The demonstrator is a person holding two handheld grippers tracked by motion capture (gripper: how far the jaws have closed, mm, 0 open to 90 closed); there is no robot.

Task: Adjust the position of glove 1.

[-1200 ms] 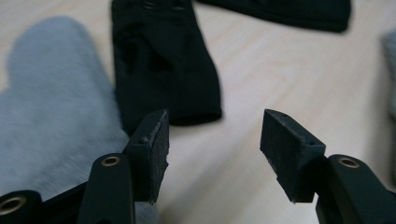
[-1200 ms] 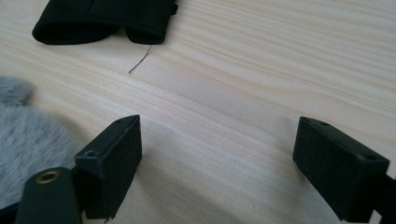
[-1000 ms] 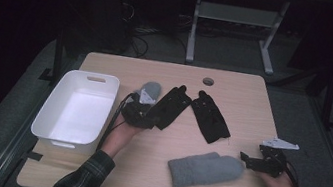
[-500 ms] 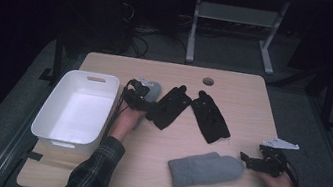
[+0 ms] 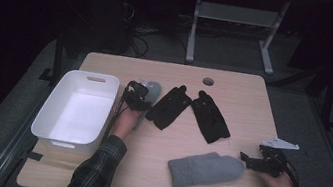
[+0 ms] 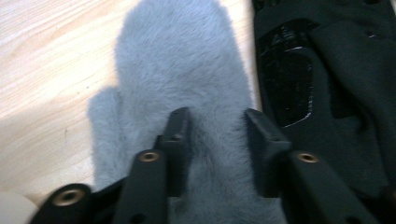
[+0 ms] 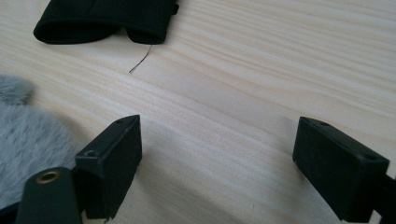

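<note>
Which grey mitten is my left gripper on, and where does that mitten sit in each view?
High view: the far grey mitten lies between the white bin and the black gloves, under the left gripper.
Left gripper view: it fills the centre, jaws astride it.
Right gripper view: not there.
Shared landmark: the black glove beside it.

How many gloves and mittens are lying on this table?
4. One grey mitten is under the left gripper beside the white tub; two black gloves lie mid-table; another grey mitten lies near the right gripper.
</note>
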